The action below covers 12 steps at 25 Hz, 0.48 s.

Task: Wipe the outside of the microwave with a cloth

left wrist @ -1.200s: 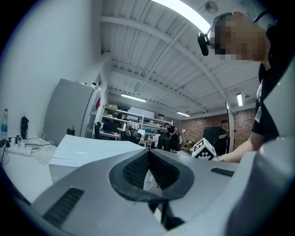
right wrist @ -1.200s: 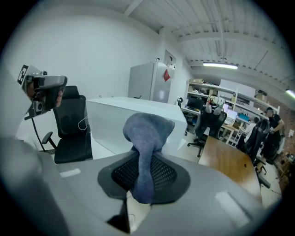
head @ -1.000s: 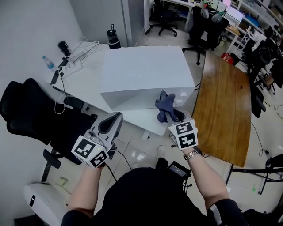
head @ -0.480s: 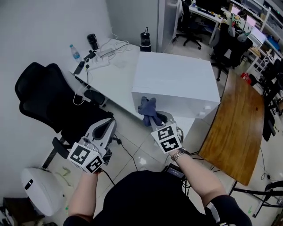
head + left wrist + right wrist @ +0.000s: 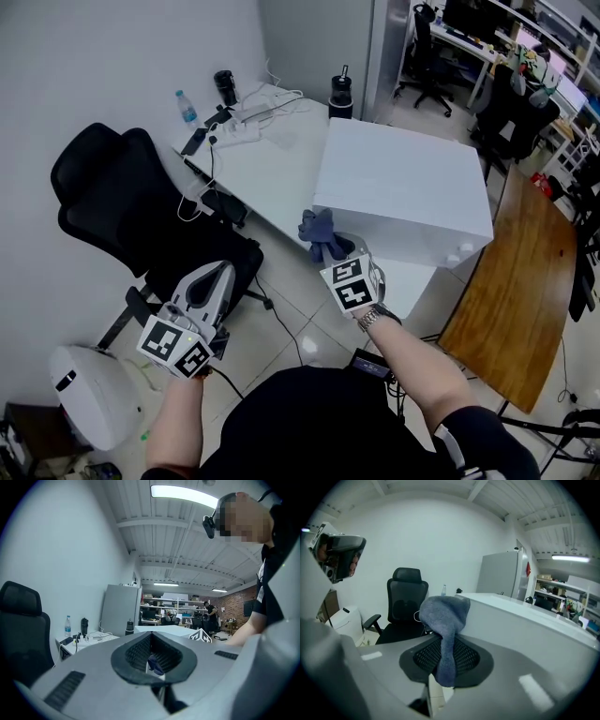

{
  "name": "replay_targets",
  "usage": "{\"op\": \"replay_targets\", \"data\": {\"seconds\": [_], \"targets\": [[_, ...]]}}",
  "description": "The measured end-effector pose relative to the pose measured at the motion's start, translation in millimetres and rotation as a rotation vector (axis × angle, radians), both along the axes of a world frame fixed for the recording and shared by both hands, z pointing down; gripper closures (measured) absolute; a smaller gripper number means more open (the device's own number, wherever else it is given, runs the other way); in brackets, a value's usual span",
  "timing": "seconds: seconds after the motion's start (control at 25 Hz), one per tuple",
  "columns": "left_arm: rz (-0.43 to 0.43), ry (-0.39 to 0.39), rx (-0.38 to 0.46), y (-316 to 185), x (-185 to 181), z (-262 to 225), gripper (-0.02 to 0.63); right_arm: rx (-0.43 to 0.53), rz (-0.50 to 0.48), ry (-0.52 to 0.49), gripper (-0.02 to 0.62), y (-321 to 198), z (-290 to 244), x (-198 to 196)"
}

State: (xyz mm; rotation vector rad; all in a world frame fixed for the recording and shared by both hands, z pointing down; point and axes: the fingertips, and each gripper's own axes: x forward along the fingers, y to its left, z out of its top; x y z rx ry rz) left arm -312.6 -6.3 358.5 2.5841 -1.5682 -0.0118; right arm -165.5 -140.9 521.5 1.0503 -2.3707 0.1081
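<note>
The white microwave point(image 5: 403, 183) stands on a white desk point(image 5: 267, 178). My right gripper point(image 5: 334, 253) is shut on a blue-grey cloth point(image 5: 319, 232), and the bunched cloth sits at the microwave's lower near-left corner. In the right gripper view the cloth point(image 5: 444, 616) hangs down between the jaws of the right gripper point(image 5: 444, 665), against the microwave's white side point(image 5: 529, 630). My left gripper point(image 5: 217, 277) hangs low to the left, over the floor beside the chair, shut and empty. In the left gripper view its jaws point(image 5: 153, 662) are closed, and the microwave top point(image 5: 166, 629) shows beyond.
A black office chair point(image 5: 117, 202) stands left of the desk. A water bottle point(image 5: 186, 105), a black cup point(image 5: 225, 87), cables and a black flask point(image 5: 341, 95) are on the desk's far part. A wooden table point(image 5: 520, 281) lies to the right, a white rounded unit point(image 5: 82, 394) at lower left.
My right gripper has carried the cloth leftwards along the microwave's near face to its left corner. The left gripper has drifted left with it, still shut. The view has swung round.
</note>
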Motion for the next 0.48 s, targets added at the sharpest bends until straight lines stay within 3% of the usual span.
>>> {"op": "replay_targets", "data": {"seconds": [0.48], "targets": [[0.000, 0.004, -0.008, -9, -9, 1, 0.601, -0.080, 0.087, -0.042, 0.532, -28, 15, 8]]}}
